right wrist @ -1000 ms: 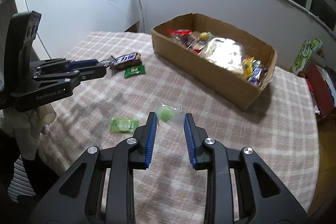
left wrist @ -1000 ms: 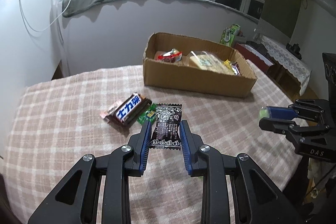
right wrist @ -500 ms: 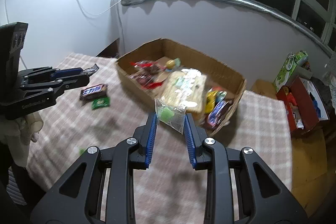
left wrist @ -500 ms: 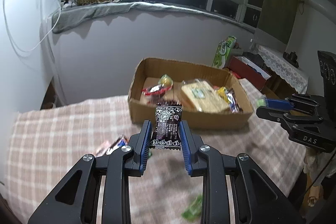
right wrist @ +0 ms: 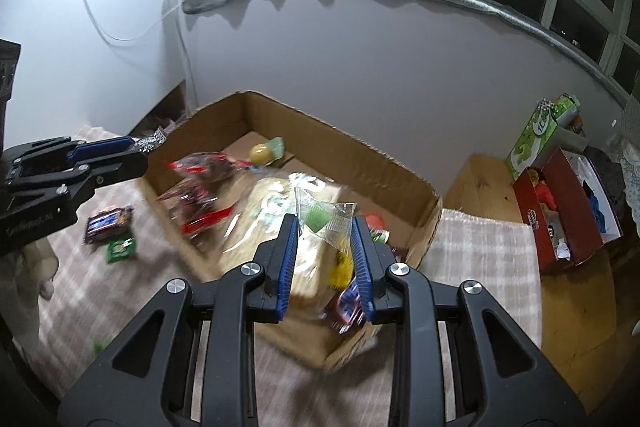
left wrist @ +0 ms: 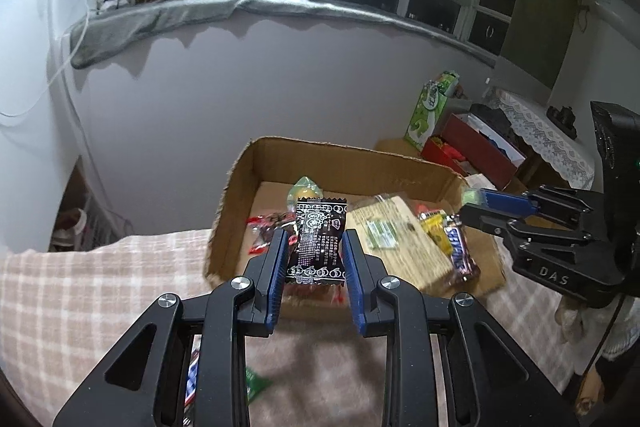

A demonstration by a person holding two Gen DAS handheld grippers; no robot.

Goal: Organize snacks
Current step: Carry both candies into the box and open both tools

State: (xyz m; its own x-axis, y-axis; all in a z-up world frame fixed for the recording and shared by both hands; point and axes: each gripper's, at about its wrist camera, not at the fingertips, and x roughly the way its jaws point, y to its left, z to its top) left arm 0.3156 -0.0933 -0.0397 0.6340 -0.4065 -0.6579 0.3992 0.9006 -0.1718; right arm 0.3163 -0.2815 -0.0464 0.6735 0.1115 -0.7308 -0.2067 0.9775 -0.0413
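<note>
Left wrist view: left gripper [left wrist: 315,259] pinches a black candy packet [left wrist: 319,241] over the cardboard box [left wrist: 320,155]; right gripper [right wrist: 325,251] clamps a clear-wrapped green candy [right wrist: 318,217] above it. Releasing early risks either sweet dropping outside the box's near wall

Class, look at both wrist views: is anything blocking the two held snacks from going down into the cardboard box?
Nothing visible blocks them. The black packet and the clear-wrapped green candy are held above the open cardboard box, which has no lid. Snacks already lie inside, but bare floor shows near its far wall.
</note>
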